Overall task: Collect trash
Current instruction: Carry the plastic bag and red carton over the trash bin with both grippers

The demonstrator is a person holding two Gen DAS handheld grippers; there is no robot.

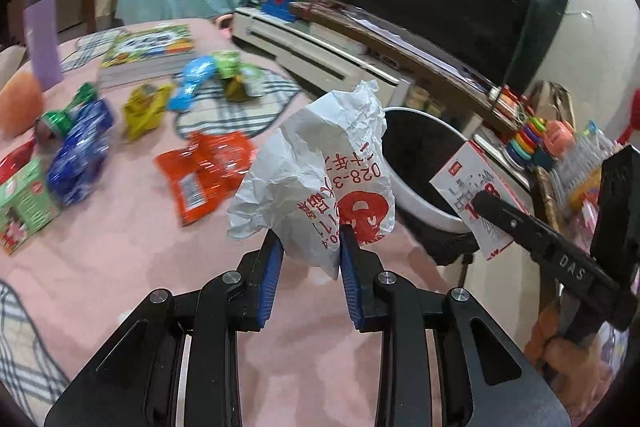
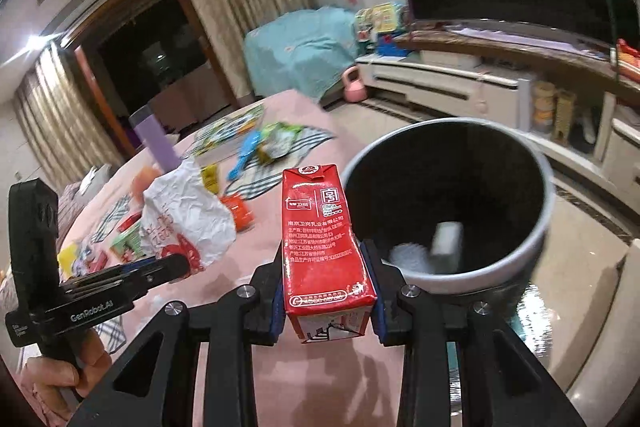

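Pinching a red milk carton [image 2: 326,247] between its blue pads, the right hand-held gripper [image 2: 326,291] holds it just short of the near rim of the trash bin [image 2: 548,203], which stands to the right of the pink table [image 2: 224,291]. The carton's long axis runs away from the camera, its folded top pointing far and slightly left, its base nearest the lens and partly cut off behind the fingers. Inside the dark bin a pale boxy piece and something white lie blurred, too smeared to name. The left hand-held gripper [image 1: 310,243] is clamped on a crumpled white paper bag [image 1: 320,163] with red print; the bag stands up from the pads, its ragged end pointing far, toward the bin [image 1: 416,195], whose left side it hides. The bag's lowest part is lost between the pads. In that view the carton [image 1: 476,195] shows only as a white and red face, its lower end covered by the right hand-held gripper's black finger. On the table farther left lie an orange wrapper [image 1: 204,175], a blue wrapper [image 1: 80,155], a yellow wrapper [image 1: 144,111] and a stack of books [image 1: 148,55], all softened by blur.
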